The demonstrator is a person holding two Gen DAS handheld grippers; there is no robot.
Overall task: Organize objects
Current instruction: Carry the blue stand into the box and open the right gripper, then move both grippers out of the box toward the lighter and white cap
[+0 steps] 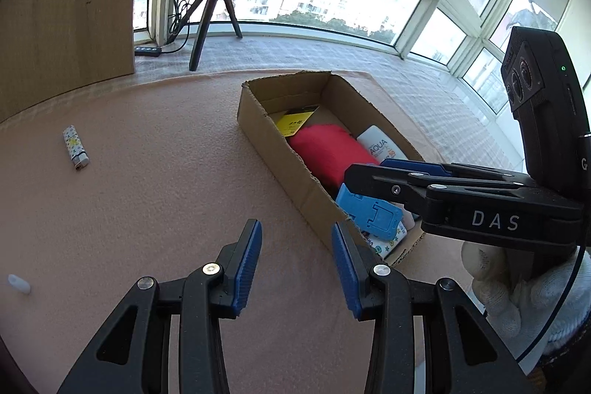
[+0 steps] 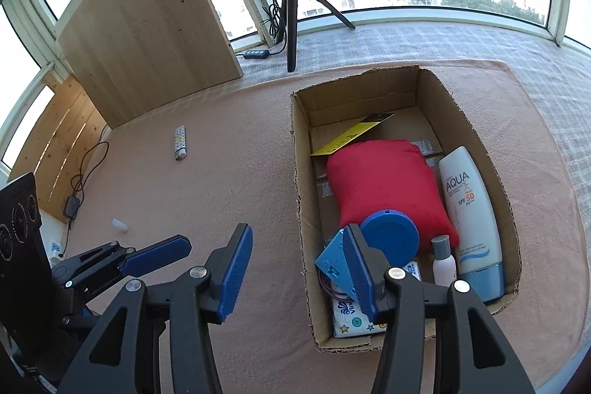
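Cardboard box (image 2: 476, 135) holds red pouch (image 2: 388, 187), sunscreen tube (image 2: 471, 209); both grippers' jaws gape empty.

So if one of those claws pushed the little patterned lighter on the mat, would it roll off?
Probably not. The lighter lies flat on its side on the pink mat, whose felt-like surface should grip it. Its body looks flattened rather than round, so it would likely slide. It seems small and light, and rigid.

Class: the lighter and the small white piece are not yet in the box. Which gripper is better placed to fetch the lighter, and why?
Probably the left gripper: open and empty over the mat, on the lighter side. The right gripper, also open, hangs over the cardboard box, farther off.
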